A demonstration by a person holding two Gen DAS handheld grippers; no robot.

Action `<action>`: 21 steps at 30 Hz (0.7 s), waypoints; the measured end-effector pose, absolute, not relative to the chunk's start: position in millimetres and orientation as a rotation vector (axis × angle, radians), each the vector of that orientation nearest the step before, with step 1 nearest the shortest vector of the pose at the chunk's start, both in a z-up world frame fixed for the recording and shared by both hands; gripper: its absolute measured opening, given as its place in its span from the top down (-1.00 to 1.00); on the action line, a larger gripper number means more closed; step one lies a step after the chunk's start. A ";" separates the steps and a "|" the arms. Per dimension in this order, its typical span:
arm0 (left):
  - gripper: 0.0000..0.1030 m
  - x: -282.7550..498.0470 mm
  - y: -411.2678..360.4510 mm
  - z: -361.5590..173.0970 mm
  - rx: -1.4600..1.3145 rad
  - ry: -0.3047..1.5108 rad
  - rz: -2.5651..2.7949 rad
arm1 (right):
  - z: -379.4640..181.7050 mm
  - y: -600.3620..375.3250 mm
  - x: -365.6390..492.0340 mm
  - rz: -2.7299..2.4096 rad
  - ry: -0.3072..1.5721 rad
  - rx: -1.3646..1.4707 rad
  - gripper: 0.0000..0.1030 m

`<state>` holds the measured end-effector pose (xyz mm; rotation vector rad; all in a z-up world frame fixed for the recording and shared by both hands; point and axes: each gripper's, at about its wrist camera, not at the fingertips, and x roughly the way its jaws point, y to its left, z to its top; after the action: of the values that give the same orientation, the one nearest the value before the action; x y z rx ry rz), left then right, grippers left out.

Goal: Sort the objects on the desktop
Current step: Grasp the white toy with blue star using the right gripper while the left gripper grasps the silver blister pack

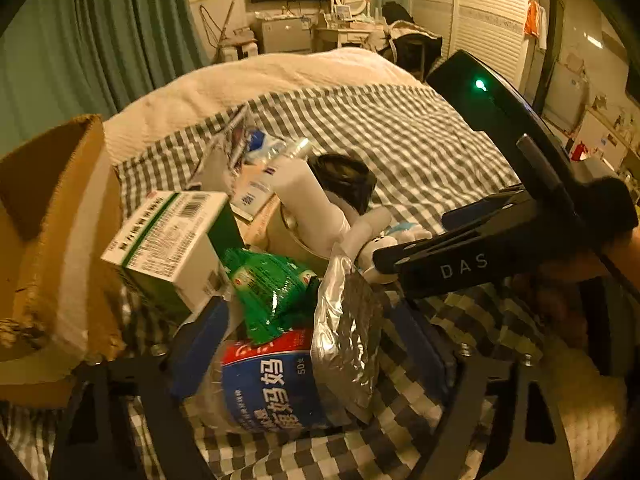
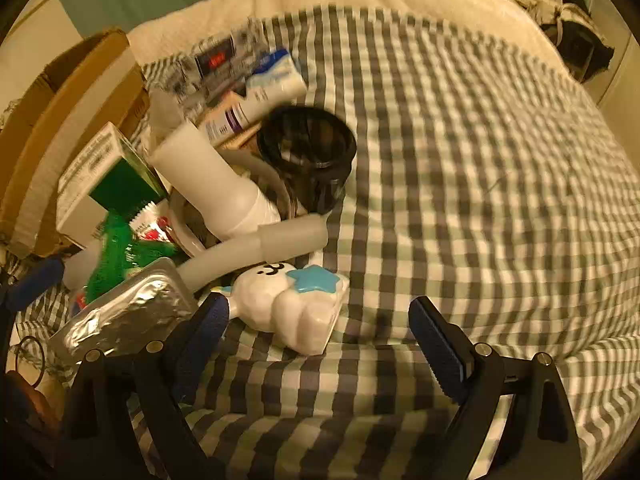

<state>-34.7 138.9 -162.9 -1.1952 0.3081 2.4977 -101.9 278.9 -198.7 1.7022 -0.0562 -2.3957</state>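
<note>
The checked bedspread fills my view. My right gripper is spread wide, the cloud toy just ahead between its fingers. My left gripper gapes around a blue-labelled bag, not squeezing it

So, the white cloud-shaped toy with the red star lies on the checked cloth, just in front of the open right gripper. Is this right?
Not quite. The star on the white cloud-shaped toy is blue, not red; the right wrist view shows it clearly. The rest holds: the toy lies on the checked cloth, just in front of the open right gripper.
</note>
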 end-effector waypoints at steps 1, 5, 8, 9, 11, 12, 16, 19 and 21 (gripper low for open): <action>-0.46 -36.6 140.0 -166.3 -1.203 0.309 2.487 | -202.6 278.0 -103.7 -2.374 -0.061 1.716 -0.78; -0.18 -41.2 143.8 -178.7 -1.219 0.314 2.451 | -216.4 273.0 -109.3 -2.308 -0.060 1.758 -0.78; -0.06 -42.8 141.1 -178.6 -1.201 0.291 2.442 | -218.3 274.2 -111.3 -2.286 -0.099 1.744 -0.57; 0.03 -42.9 140.7 -177.7 -1.192 0.286 2.440 | -217.8 274.9 -111.5 -2.275 -0.125 1.730 -0.37; 0.17 -42.1 140.3 -176.2 -1.180 0.286 2.445 | -217.3 274.3 -111.3 -2.265 -0.133 1.717 -0.23; 0.27 -41.3 139.9 -175.0 -1.171 0.283 2.448 | -216.9 274.0 -111.2 -2.267 -0.128 1.716 -0.23; 0.40 -40.8 138.5 -170.4 -1.158 0.270 2.446 | -210.3 277.9 -108.4 -2.290 -0.136 1.692 -0.22; 0.51 -37.8 136.3 -166.7 -1.138 0.255 2.445 | -199.0 284.1 -102.6 -2.329 -0.157 1.653 -0.22; 0.55 -34.2 136.3 -162.3 -1.117 0.259 2.452 | -191.4 289.7 -98.7 -2.363 -0.183 1.623 -0.22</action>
<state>-34.2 136.3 -162.3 -1.1169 0.2595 2.4518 -98.7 289.7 -191.4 1.6232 -0.1828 -2.3628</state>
